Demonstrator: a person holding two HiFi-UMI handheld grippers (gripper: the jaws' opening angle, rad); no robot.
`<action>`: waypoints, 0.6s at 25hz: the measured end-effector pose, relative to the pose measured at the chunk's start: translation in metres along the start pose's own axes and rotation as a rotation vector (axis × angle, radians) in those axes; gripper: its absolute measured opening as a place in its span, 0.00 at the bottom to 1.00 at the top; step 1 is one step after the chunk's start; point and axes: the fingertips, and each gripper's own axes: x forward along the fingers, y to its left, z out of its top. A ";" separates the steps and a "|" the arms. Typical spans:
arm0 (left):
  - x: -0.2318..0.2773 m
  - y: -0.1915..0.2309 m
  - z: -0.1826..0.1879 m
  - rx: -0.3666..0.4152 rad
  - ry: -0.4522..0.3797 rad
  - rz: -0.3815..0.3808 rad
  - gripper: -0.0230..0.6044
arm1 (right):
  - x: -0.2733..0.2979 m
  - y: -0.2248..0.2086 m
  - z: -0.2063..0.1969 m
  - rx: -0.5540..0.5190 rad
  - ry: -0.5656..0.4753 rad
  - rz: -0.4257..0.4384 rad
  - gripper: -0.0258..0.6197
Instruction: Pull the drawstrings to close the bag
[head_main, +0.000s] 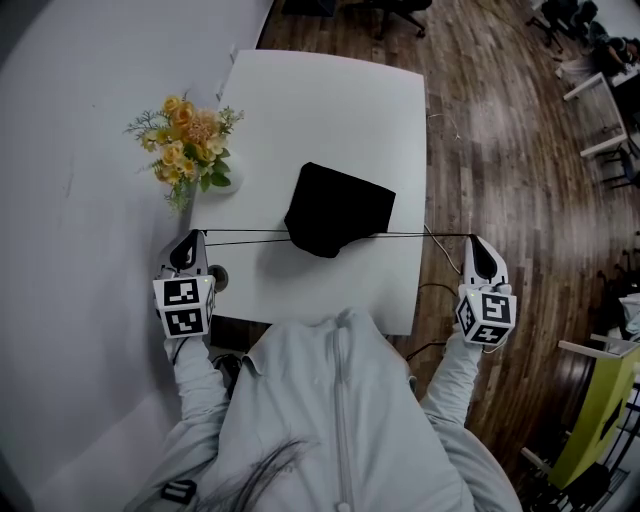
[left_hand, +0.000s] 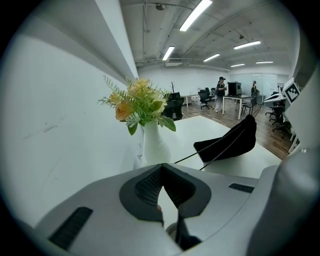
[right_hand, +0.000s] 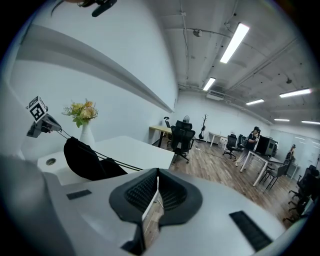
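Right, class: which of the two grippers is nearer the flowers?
The left gripper, by the wall, close beside the flowers; the right gripper is past the table's other side, over the wooden floor.

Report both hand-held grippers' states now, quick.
Left hand-held gripper: closed, holding the drawstrings taut.
Right hand-held gripper: closed, holding the drawstrings taut from the black bag.

An open-plan office: rolling chairs (right_hand: 181, 135) at far desks (right_hand: 161, 130), strip lights (right_hand: 234, 44) overhead, wood floor (right_hand: 215, 160).
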 end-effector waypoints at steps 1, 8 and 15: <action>0.000 -0.001 0.000 0.002 0.001 -0.001 0.07 | 0.000 0.000 0.000 0.002 -0.001 -0.003 0.08; -0.001 -0.007 0.016 0.003 -0.037 -0.021 0.08 | -0.006 -0.008 0.008 0.063 -0.048 -0.007 0.08; -0.004 -0.017 0.032 0.020 -0.070 -0.051 0.08 | -0.011 -0.007 0.016 0.153 -0.102 0.049 0.08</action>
